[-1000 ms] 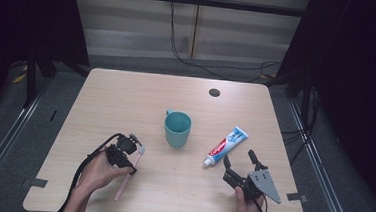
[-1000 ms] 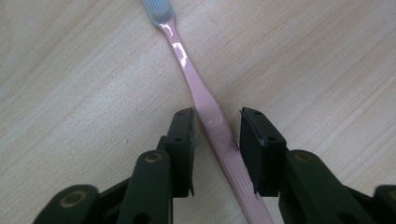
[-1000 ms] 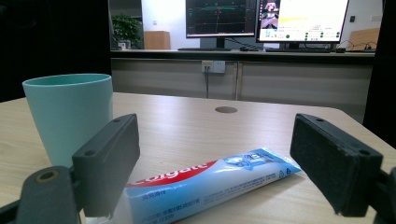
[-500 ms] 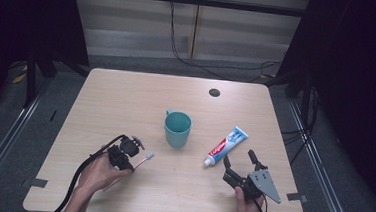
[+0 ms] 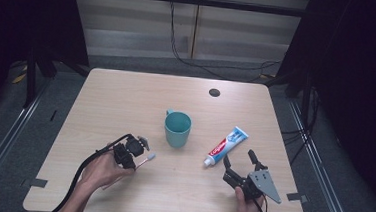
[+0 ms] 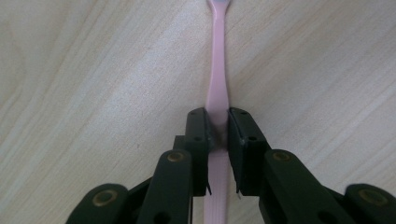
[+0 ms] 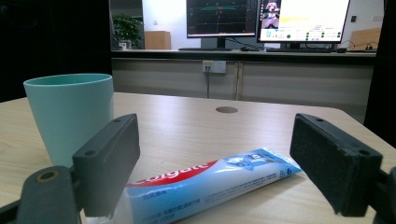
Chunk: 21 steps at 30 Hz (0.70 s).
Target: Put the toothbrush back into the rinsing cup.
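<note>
Left hand-held gripper has just clamped shut on the pink toothbrush, low near the tabletop's front-left corner; lifting it remains; right hand-held gripper gapes, toothpaste ungrasped.

right gripper: two black padded jaws, spread wide apart. between them lay a blue, white and red plastic toothpaste tube on a pale wooden table. teal plastic cup stood upright behind the left-hand jaw. two lit monitors beyond.
</note>
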Tool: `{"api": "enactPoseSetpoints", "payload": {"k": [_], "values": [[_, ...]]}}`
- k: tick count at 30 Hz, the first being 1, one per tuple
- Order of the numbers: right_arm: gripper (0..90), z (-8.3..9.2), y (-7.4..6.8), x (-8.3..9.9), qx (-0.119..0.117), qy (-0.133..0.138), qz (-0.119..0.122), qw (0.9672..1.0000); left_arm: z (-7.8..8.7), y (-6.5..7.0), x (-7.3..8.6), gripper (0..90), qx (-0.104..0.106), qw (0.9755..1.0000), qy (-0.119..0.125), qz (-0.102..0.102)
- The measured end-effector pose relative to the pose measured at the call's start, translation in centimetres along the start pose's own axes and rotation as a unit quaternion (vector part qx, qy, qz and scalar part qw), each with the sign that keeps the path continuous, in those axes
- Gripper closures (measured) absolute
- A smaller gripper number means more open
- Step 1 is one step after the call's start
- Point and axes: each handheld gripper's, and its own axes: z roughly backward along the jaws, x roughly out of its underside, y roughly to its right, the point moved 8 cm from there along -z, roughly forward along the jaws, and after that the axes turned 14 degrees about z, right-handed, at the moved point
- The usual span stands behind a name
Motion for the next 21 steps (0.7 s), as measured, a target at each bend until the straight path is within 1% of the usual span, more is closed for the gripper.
{"api": "enactPoseSetpoints", "payload": {"k": [1, 2, 8, 9, 12, 14, 15, 18, 19, 20, 21], "values": [[15.2, 0.0, 0.0, 0.0, 0.0, 0.0, 0.0, 1.0, 0.0, -0.1, 0.0, 78.7, 0.006, 1.0, 0.0, 0.002], [15.2, 0.0, 0.0, 0.0, -0.001, -0.001, 0.0, 1.0, 0.0, -0.1, 0.0, 78.7, 0.008, 1.0, 0.001, 0.001], [15.2, 0.0, 0.0, 0.0, -0.001, -0.001, 0.0, 1.0, 0.0, -0.3, 0.1, 78.8, 0.021, 0.9997, 0.007, 0.012], [15.2, 0.0, 0.0, 0.0, -0.001, -0.002, 0.0, 1.0, 0.0, -0.4, 0.1, 78.8, 0.024, 0.9996, 0.005, 0.013], [15.2, 0.0, 0.0, 0.0, 0.0, -0.002, 0.0, 1.0, 0.0, -0.4, 0.2, 78.8, 0.034, 0.999, 0.013, 0.026], [15.2, 0.0, 0.0, 0.0, 0.0, -0.002, 0.0, 1.0, 0.1, -0.5, 0.3, 78.7, 0.039, 0.9988, 0.012, 0.027], [15.2, 0.0, 0.0, 0.0, 0.0, -0.002, 0.0, 1.0, 0.0, -0.6, 0.3, 78.8, 0.045, 0.9982, 0.019, 0.036], [15.2, 0.0, 0.0, 0.0, -0.001, -0.002, 0.0, 1.0, 0.1, -0.9, 0.4, 78.8, 0.049, 0.9976, 0.024, 0.042], [15.2, 0.0, 0.0, 0.0, 0.0, -0.002, 0.0, 1.0, 0.2, -1.0, 0.5, 78.8, 0.053, 0.9971, 0.026, 0.048], [15.2, 0.0, 0.0, 0.0, 0.0, -0.002, 0.0, 1.0, 0.3, -1.1, 0.6, 78.7, 0.056, 0.9969, 0.027, 0.048], [15.2, 0.0, 0.0, 0.0, 0.0, -0.002, 0.0, 1.0, 0.4, -1.2, 0.6, 78.8, 0.058, 0.9963, 0.029, 0.056]]}}
